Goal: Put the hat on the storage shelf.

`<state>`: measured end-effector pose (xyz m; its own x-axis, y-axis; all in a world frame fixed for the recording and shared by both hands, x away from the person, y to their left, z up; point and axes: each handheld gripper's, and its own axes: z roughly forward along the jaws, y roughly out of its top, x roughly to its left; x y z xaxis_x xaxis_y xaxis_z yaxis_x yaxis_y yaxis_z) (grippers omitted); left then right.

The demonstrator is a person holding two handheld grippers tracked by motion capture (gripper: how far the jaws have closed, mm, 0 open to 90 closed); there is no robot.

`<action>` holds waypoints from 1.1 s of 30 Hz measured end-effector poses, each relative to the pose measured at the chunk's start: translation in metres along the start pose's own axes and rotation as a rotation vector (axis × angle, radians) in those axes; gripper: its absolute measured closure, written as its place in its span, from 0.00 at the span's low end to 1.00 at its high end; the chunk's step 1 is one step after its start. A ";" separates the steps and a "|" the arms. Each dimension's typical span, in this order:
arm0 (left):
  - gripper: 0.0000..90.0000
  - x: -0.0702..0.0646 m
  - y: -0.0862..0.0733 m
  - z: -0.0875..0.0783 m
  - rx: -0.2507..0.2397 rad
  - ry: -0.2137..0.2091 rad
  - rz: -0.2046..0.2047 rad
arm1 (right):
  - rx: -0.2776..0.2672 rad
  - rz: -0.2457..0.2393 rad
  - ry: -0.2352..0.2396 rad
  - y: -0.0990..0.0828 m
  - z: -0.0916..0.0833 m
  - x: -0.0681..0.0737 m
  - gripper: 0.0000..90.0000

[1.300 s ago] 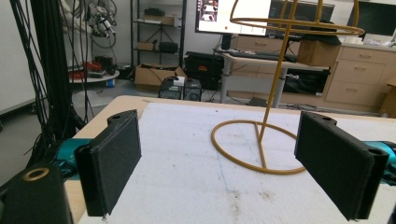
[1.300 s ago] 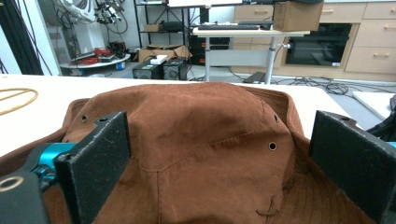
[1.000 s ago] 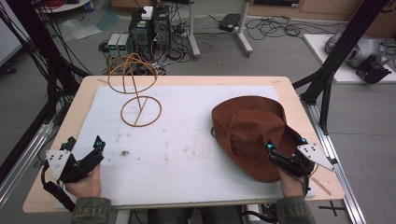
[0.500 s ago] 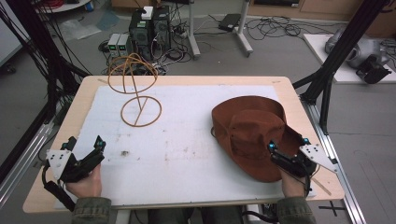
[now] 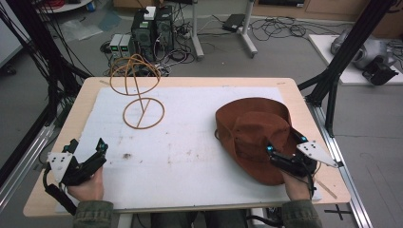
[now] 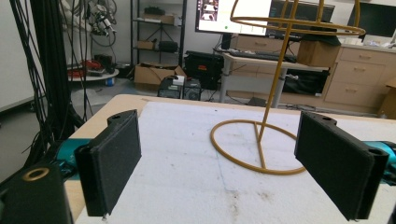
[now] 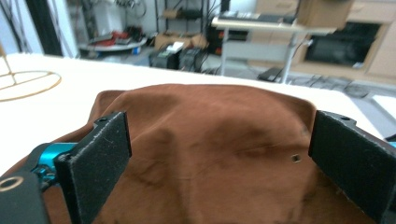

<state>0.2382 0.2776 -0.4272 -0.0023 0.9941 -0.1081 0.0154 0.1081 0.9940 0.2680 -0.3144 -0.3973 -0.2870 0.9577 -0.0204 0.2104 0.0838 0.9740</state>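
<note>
A brown brimmed hat lies crown up on the right half of the white table cover. My right gripper hovers open over the hat's near brim, its jaws wide on either side of the crown. A yellow wire hat stand rises from its ring base at the back left of the table. My left gripper rests open near the front left corner, pointing toward the stand, with nothing between its jaws.
The wooden table carries a white cover with small stains near its middle. Black frame posts stand at both sides. Computers and cables sit on the floor beyond the far edge.
My right gripper has crept slightly forward and left over the hat's near brim. The left gripper, the hat and the stand have stayed put.
</note>
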 end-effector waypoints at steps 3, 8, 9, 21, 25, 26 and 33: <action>0.17 0.000 0.000 -0.001 -0.003 0.000 -0.002 | 0.104 -0.038 0.027 0.001 0.010 0.006 0.06; 0.17 0.002 0.000 -0.002 -0.004 0.003 -0.008 | 0.212 -0.068 0.028 0.000 0.022 0.011 0.06; 0.17 0.003 0.000 -0.002 -0.006 0.004 -0.009 | 0.212 -0.068 0.028 0.000 0.022 0.011 0.06; 0.17 0.007 0.000 -0.004 -0.008 0.008 -0.022 | 0.353 -0.063 -0.041 -0.008 0.056 0.014 0.06; 0.17 0.008 0.000 -0.005 -0.009 0.009 -0.022 | 0.347 -0.085 -0.052 -0.011 0.059 0.014 0.22; 0.17 0.007 -0.001 -0.005 -0.009 0.008 -0.022 | 0.347 -0.085 -0.052 -0.011 0.059 0.014 0.22; 0.17 0.004 0.000 -0.004 -0.013 -0.011 -0.015 | 0.354 -0.135 -0.041 -0.013 0.062 0.019 0.76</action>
<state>0.2344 0.2819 -0.4281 0.0090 0.9924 -0.1226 0.0026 0.1226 0.9925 0.3177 -0.2800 -0.4240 -0.2984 0.9411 -0.1589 0.4855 0.2930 0.8237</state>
